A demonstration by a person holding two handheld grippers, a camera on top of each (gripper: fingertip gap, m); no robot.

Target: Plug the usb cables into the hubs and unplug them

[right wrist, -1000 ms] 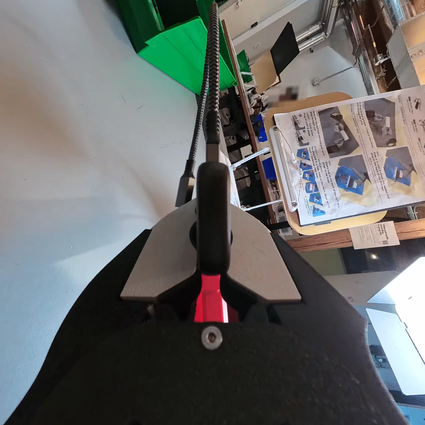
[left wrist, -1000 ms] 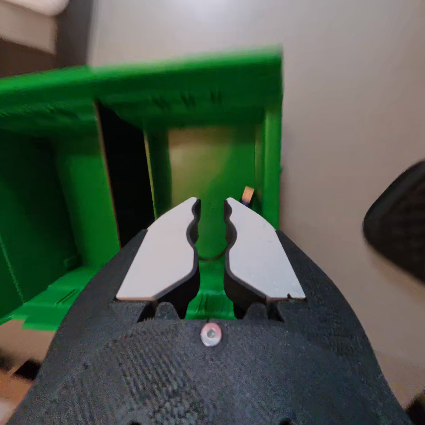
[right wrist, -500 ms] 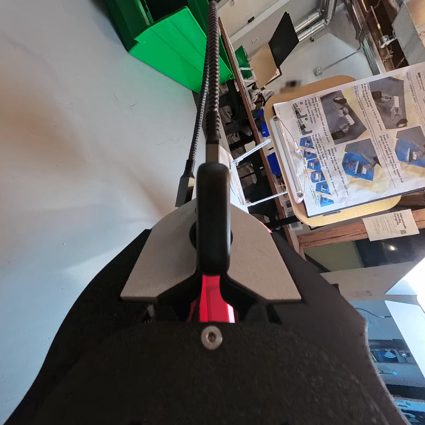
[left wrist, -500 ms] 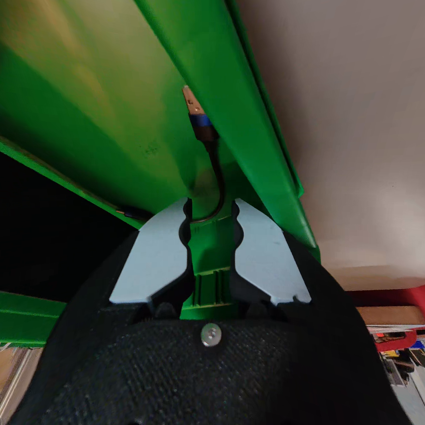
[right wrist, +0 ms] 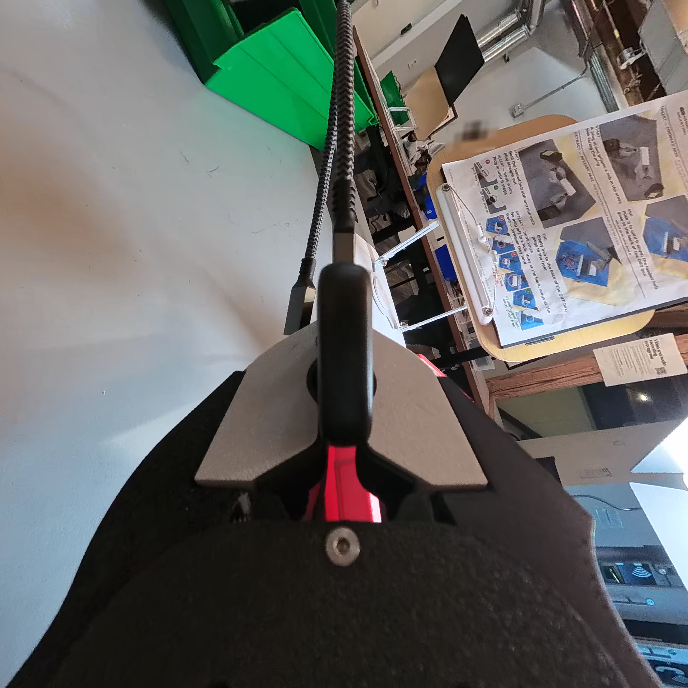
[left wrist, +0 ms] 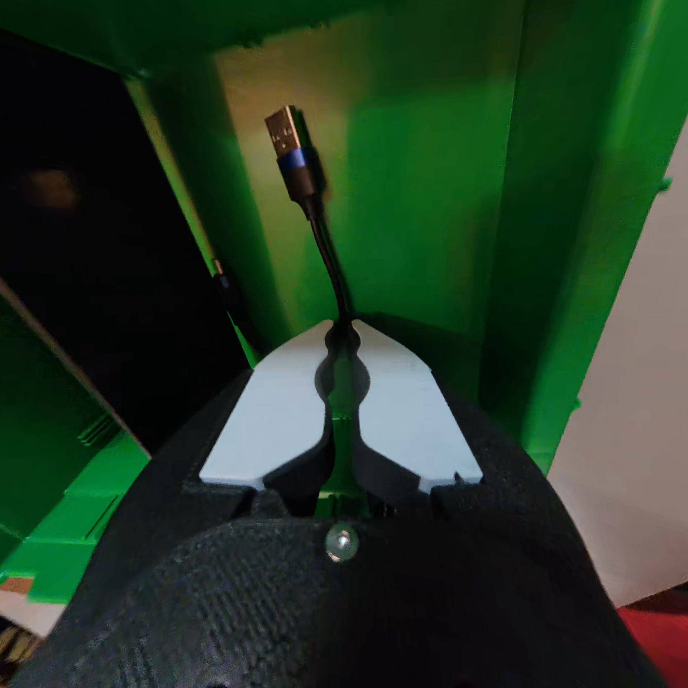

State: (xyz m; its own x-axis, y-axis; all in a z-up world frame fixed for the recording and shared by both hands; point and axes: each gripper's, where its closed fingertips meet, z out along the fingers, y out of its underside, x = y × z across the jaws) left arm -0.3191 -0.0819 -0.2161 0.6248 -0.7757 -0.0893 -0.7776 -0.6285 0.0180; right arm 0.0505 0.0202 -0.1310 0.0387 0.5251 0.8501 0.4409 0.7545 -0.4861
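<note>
Between its fingers, the left claw [left wrist: 341, 327] is pinching a USB cable [left wrist: 327, 242]; the right claw [right wrist: 344, 335] is gripping the hub [right wrist: 344, 353]. Next, the plug needs lining up.

I am working in what looks like a workshop or lab. My white tabletop [right wrist: 111, 223] carries green plastic storage bins [right wrist: 275, 78]. Beyond the tabletop's far edge stands a clipboard [right wrist: 528, 335] on a clear stand, holding a printed instruction sheet [right wrist: 580, 231] with photos. Behind the clipboard I see bare metal ducting [right wrist: 499, 26] along the wall, a wooden beam [right wrist: 540, 376] and cluttered shelves with blue bins [right wrist: 443, 260].
</note>
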